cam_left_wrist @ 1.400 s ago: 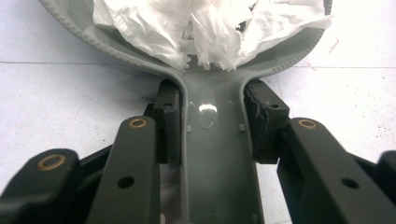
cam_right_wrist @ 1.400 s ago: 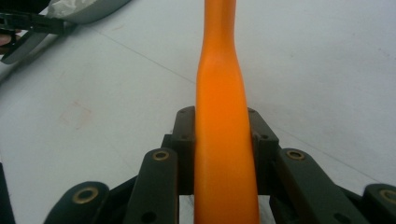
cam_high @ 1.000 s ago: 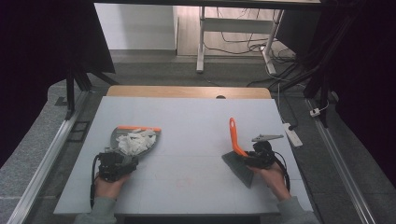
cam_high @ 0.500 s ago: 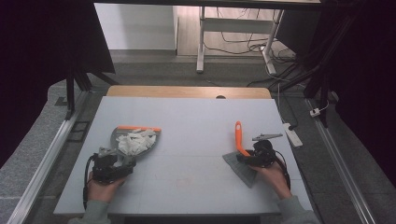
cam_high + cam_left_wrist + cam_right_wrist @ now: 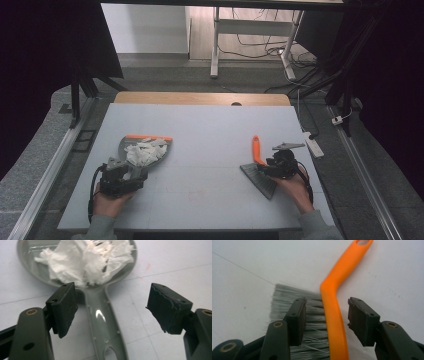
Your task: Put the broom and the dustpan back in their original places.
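I read the dustpan (image 5: 100, 315) as grey moulded plastic, smooth and glossy, with a highlight along its handle and a finely ribbed rim. In it I see crumpled paper (image 5: 87, 262), white, thin, matt and creased like tissue. The brush (image 5: 334, 315) has an orange plastic handle, smooth with a soft sheen, and fine grey bristles (image 5: 287, 300), apparently synthetic. The table (image 5: 210, 130) looks pale grey, matt and faintly scuffed; its far edge appears wooden. The jaw pads (image 5: 62, 307) look like black matt rubber, roughened at the edges.
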Tool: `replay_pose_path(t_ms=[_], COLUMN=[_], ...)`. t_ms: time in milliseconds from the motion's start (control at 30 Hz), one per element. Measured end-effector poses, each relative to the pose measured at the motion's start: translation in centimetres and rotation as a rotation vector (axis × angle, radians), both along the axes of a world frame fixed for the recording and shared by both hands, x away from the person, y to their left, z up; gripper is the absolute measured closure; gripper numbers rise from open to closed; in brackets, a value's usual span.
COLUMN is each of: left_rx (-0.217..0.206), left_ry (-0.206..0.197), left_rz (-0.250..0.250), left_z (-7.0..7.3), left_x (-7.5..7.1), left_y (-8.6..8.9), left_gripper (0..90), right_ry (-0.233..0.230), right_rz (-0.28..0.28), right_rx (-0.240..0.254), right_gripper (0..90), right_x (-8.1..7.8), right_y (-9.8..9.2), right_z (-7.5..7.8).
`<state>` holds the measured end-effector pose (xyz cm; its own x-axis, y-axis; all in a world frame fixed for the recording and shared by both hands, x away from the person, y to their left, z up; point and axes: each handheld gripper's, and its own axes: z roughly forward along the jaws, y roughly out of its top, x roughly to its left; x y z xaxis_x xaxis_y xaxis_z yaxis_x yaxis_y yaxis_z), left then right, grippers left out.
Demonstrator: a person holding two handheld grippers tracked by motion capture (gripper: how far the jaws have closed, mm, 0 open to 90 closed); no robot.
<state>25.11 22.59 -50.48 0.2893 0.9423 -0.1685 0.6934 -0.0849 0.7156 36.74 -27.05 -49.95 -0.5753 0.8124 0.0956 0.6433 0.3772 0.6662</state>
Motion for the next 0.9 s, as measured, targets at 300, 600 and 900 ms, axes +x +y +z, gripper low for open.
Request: replay_pose_path(t_ms=[300,600,900], left_rx=[-0.008,0.009,0.003], left_ry=[0.011,0.010,-0.016], left_rz=[-0.155,-0.222,-0.233], left_z=[0.0,-0.5,-0.2], left_x=[0.2,0.4,-0.1], left_y=[-0.1,-0.1,0.1], left_gripper=[28.0,27.9,27.9], right_ry=[-0.102,-0.133,-0.160], right_rz=[0.105,0.191,0.206], right_rx=[0.049,0.079,0.108], right_gripper=[50.3,50.4,51.0], right_x=[-2.0,-4.1,-4.9], right_y=[0.8,0.7,-0.2], right_z=[1.0,0.8,0.7])
